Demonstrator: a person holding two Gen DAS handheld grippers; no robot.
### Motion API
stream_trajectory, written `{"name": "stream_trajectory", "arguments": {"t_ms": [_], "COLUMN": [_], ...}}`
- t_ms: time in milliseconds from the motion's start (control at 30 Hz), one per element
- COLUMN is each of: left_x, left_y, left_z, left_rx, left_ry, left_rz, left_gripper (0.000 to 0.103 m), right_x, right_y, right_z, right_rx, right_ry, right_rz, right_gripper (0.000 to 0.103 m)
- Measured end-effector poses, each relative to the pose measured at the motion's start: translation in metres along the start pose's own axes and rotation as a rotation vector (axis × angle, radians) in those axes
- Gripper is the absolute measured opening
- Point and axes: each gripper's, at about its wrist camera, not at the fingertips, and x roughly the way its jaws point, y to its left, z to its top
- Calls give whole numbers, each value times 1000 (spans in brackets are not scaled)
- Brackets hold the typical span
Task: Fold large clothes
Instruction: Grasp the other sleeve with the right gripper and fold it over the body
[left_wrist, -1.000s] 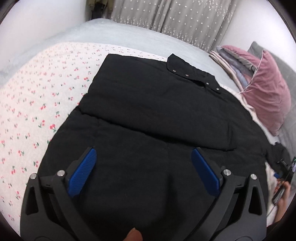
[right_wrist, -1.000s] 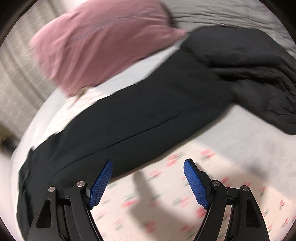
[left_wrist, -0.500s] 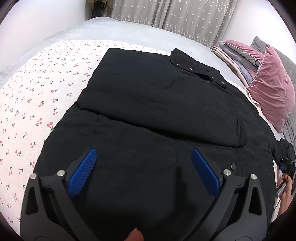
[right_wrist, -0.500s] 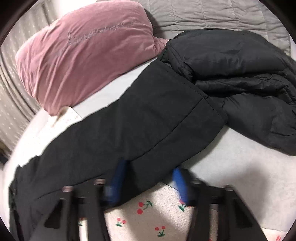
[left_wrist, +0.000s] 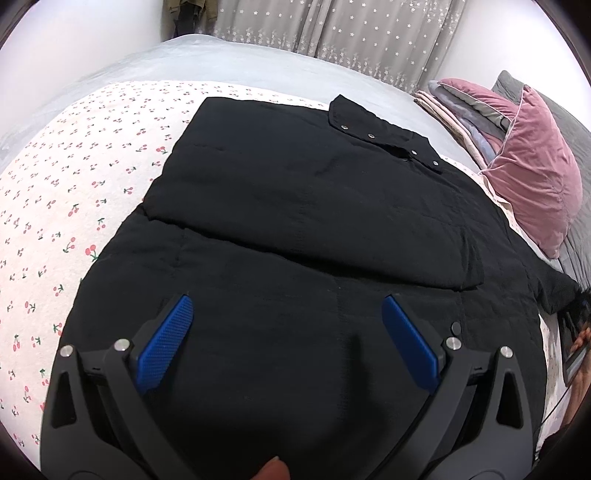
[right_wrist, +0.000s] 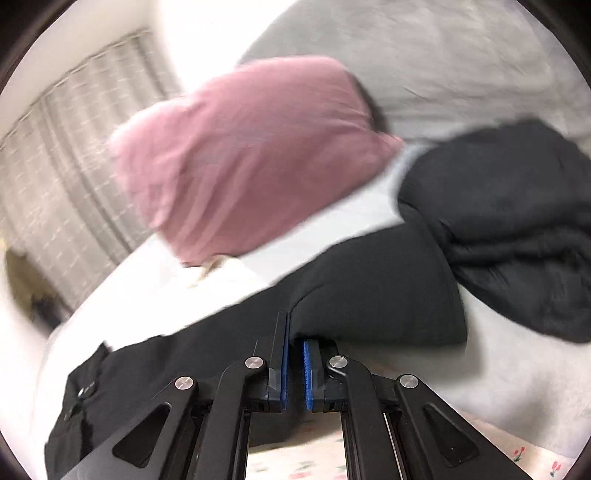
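A large black padded jacket (left_wrist: 295, 229) lies spread on the bed, one sleeve folded across its front, its snap-button collar (left_wrist: 384, 138) at the far end. My left gripper (left_wrist: 288, 332) is open and empty, hovering over the jacket's near hem. In the right wrist view my right gripper (right_wrist: 294, 354) is shut on the black sleeve (right_wrist: 369, 295) of the jacket and lifts its edge off the bed. The view is blurred by motion.
The bed has a white cherry-print sheet (left_wrist: 66, 192). A pink pillow (left_wrist: 535, 177) and folded blankets (left_wrist: 458, 110) lie at the right; the pillow also shows in the right wrist view (right_wrist: 236, 147). Another dark garment (right_wrist: 517, 229) is heaped beside the sleeve. Curtains (left_wrist: 332, 33) hang behind.
My right gripper moved onto the sleeve edge, closed on it and began lifting it. My left gripper stayed open and rose slightly over the jacket.
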Motion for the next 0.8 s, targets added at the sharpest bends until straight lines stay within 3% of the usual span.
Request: {"name": "stream_trajectory", "arguments": {"t_ms": [233,433,567,633,733,800], "left_x": [-2,-4,-6,-6,-6,-7], "left_y": [-3,-3,-10,-18,-35,-51], "left_z": [0,-1,-2,-1,0,2], "left_rx": [6,-10,3,19,30,55], "left_ry": [-4,-2,-11,-1,20,28], "left_rz": [-16,-37,-57,-98,-141,-177], "left_gripper": [102,102,102,102,102,102], "right_x": [-49,-60,-44,-15,15,13], "right_y": [114,198,231,240,232,227], "right_z": [-20,-80,-134,-165,-193,-190], "right_rx": [-324,-600,-743,-790,-763,-737], "right_ry": [-52,46,213,386,558,578], "right_rz": [163,338,429,416,401,441], "right_gripper": [6,6,8,11,24,36]}}
